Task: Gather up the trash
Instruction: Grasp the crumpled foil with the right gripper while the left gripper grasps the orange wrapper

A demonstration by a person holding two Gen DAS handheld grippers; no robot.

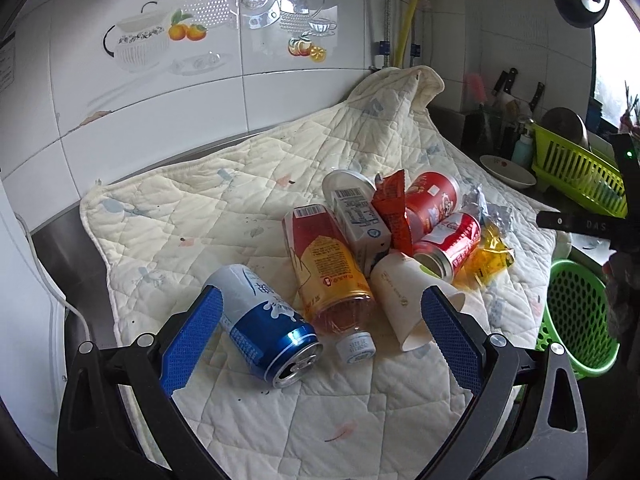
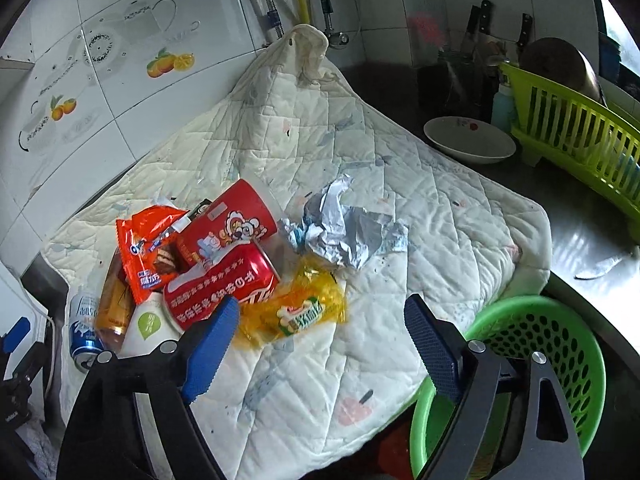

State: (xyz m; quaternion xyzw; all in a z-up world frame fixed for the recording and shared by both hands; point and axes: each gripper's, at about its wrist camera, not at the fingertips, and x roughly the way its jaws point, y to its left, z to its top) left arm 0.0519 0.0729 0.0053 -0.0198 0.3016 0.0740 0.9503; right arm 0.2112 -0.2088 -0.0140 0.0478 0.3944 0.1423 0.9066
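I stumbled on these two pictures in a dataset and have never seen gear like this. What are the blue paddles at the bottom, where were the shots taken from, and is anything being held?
The blue paddles are the fingers of two hand-held grabbers; a person holds one in each hand. Each carries a wide-angle camera looking along its fingers, so one picture comes from the left gripper, the other from the right gripper. Both are open and hold nothing.

On the quilted cloth lies a pile of trash: a blue can, a bottle, a paper cup, a red can, an orange wrapper, a yellow wrapper and crumpled foil. A green basket sits at the cloth's edge, by the right gripper.
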